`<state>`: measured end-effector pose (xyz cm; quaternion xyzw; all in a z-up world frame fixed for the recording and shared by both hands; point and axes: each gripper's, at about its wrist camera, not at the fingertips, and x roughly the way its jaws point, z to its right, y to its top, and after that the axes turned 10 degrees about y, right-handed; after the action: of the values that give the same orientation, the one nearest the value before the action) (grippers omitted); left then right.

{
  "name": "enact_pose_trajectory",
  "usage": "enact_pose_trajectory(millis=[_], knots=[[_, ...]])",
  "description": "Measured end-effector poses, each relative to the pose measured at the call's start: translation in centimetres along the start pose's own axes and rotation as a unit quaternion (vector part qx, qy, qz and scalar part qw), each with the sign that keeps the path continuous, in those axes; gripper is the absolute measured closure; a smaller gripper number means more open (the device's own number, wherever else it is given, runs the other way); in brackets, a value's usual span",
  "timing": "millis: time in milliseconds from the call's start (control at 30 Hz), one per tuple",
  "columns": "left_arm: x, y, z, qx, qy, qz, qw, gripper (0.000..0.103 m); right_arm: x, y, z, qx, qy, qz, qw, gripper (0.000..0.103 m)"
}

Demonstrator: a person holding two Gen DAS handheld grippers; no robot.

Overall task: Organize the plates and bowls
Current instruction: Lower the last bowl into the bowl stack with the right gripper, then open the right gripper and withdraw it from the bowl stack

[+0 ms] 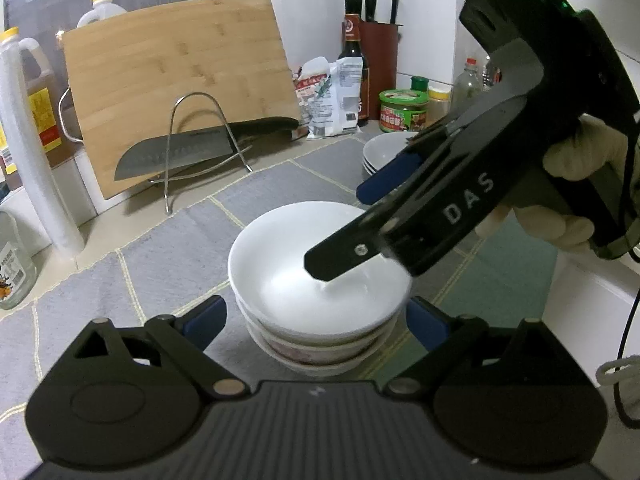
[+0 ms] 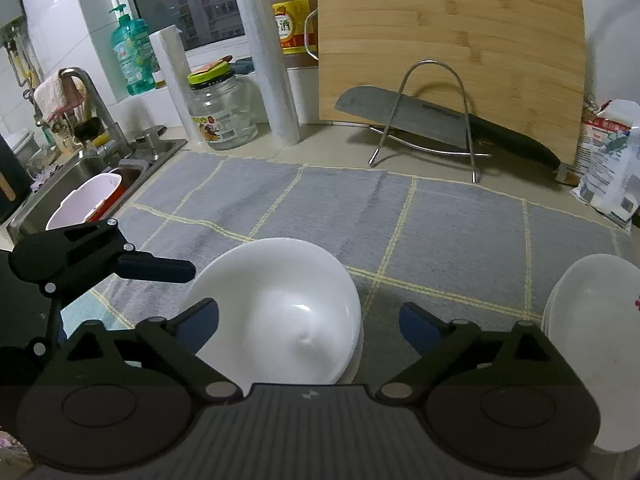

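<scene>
We hold both hand-held grippers open over the stack of white ceramic bowls (image 1: pixel 320 280) on the grey checked mat (image 1: pixel 160 248): left hand-held gripper (image 1: pixel 316 320) flanking it, right hand-held gripper (image 1: pixel 340 236) spread over the top bowl. We judge stacking just finished; the stacked white plates (image 1: pixel 384 152) likely come next.

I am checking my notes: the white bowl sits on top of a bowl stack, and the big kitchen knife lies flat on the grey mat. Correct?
Not quite. The white bowl tops the bowl stack, but the big kitchen knife rests in the wire rack against the bamboo cutting board, as the right wrist view shows.

Beige countertop (image 2: pixel 328 148) under a grey checked mat (image 2: pixel 440 220), bearing stacked bowls (image 1: pixel 320 312) and plates (image 1: pixel 380 152).
</scene>
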<state>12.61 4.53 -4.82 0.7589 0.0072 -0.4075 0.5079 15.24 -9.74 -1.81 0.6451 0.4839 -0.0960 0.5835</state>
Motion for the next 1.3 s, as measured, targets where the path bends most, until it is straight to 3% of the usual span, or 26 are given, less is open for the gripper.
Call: enact_pose_trajectory(millis=[267,567,900,1133,1300], knots=[[-0.6,-0.7,-0.4,-0.008,-0.006,-0.001,0.9999,0.007,-1.1,-0.7,-0.5,-0.021,-0.009,0.006,1.000,0.000],[-2.2,-1.2,1.4,-0.072,0.048,-0.008,0.9962,0.003,-4.0,-1.6,0.7,-0.086,0.045,0.016,0.995,0.000],[-2.3,-2.2,4.7,-0.131,0.118,-0.040,0.9835,0.003,-5.8,-3.6,3.8,-0.120,0.077,-0.003,0.990,0.000],[-2.2,-2.2,5.9,-0.142,0.143,-0.042,0.9786,0.003,-6.3,-4.0,3.8,-0.136,0.085,-0.005,0.987,0.000],[-1.7,-2.7,5.0,-0.139,0.139,-0.050,0.9793,0.003,-5.6,-4.3,3.6,-0.146,0.075,-0.010,0.986,0.000]])
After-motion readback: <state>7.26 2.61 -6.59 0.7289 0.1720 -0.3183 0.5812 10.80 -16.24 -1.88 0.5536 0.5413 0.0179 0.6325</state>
